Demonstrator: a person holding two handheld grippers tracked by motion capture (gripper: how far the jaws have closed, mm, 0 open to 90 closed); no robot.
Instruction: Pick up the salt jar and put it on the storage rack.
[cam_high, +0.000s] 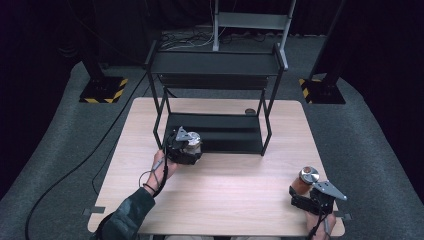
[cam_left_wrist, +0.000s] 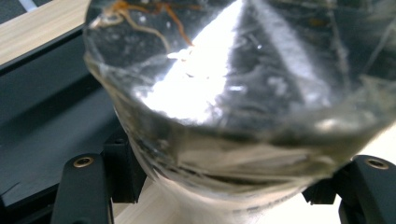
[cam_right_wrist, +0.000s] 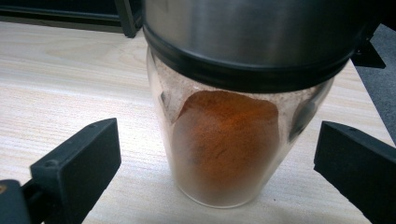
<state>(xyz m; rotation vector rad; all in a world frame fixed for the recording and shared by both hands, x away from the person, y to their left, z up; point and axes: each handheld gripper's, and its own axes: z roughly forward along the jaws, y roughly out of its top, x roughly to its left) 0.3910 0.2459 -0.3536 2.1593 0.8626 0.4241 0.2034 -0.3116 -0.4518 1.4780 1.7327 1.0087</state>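
Observation:
My left gripper (cam_high: 191, 146) is shut on a clear glass jar (cam_high: 194, 142) with a silvery top, held just above the front left corner of the black rack's lower shelf (cam_high: 230, 134). In the left gripper view the jar (cam_left_wrist: 233, 84) looms close and blurred, with orange strands inside, and both black jaws press against its sides. A spice jar (cam_high: 305, 179) of orange-brown powder with a steel lid stands at the table's front right. My right gripper (cam_high: 302, 190) is open around that spice jar (cam_right_wrist: 224, 144), with a gap showing on each side.
A black two-tier rack (cam_high: 215, 62) stands on the far half of the wooden table (cam_high: 225, 190). A small dark round thing (cam_high: 249, 111) lies behind the rack. The person's left sleeve (cam_high: 125, 217) comes in at the bottom left. Cables trail over the grey floor (cam_high: 60, 165).

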